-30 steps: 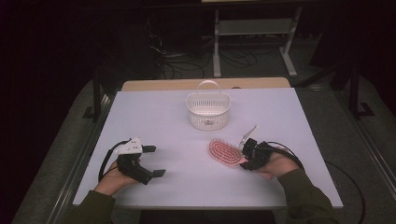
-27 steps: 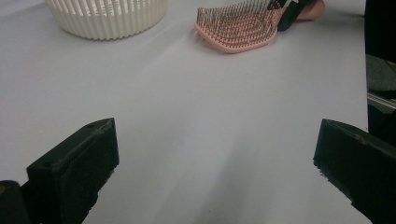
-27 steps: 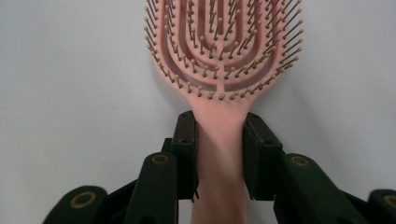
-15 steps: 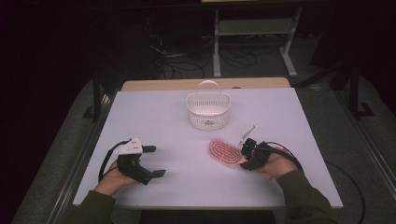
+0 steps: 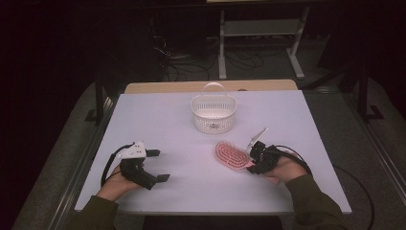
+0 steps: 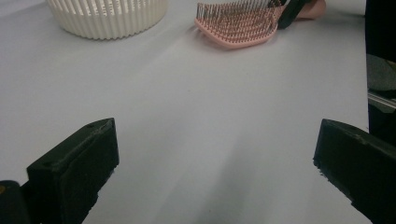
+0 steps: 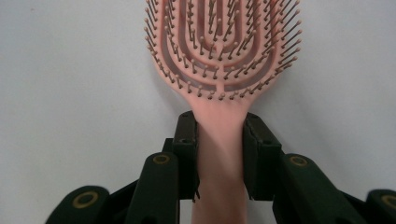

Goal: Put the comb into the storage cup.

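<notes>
A dim lab: white worktable (image 5: 158, 120), floor cables (image 5: 182, 60), metal stand (image 5: 261, 33).

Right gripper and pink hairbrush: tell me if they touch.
Touching. The right gripper view shows the right gripper with both jaws pressed against the pink hairbrush handle.

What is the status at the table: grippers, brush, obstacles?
Right gripper shut on pink hairbrush handle. Left gripper open, idle. Path to white basket clear.

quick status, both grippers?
Left gripper: open, nothing between its jaws.
Right gripper: shut on the pink hairbrush, at its handle.
</notes>
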Demonstrator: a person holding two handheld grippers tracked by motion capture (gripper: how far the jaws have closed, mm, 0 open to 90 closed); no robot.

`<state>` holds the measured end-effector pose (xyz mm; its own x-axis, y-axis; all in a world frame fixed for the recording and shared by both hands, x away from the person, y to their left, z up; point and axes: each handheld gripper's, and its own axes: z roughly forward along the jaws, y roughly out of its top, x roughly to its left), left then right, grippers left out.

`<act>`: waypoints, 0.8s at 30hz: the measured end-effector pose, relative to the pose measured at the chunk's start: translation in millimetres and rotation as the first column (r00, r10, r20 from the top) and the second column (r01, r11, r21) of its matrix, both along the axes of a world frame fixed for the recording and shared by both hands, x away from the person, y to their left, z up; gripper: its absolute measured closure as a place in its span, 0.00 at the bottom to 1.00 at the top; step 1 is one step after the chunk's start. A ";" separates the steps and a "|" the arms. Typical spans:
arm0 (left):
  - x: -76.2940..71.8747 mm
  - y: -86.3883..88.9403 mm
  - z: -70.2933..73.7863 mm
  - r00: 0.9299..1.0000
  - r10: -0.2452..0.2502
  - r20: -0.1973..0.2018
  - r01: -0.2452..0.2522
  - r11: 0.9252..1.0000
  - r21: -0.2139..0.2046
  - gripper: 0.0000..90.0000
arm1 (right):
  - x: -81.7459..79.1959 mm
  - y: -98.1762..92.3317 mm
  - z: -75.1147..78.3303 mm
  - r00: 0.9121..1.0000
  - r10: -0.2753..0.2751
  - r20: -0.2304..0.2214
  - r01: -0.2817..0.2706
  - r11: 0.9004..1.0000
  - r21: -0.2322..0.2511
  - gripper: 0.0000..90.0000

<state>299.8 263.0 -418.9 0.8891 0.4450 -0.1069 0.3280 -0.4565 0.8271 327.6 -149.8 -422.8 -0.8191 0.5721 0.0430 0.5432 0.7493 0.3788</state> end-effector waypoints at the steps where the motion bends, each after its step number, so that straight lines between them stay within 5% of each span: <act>1: 0.0 0.1 0.0 1.000 0.000 0.001 0.000 1.000 0.001 0.00 | 0.3 -1.1 0.6 1.000 0.001 0.004 -0.001 1.000 0.005 0.76; 24: 0.4 0.1 -0.3 1.000 0.001 -0.001 -0.001 1.000 0.000 0.00 | 2.5 -17.4 11.8 0.997 -0.054 0.051 0.046 0.986 0.159 0.76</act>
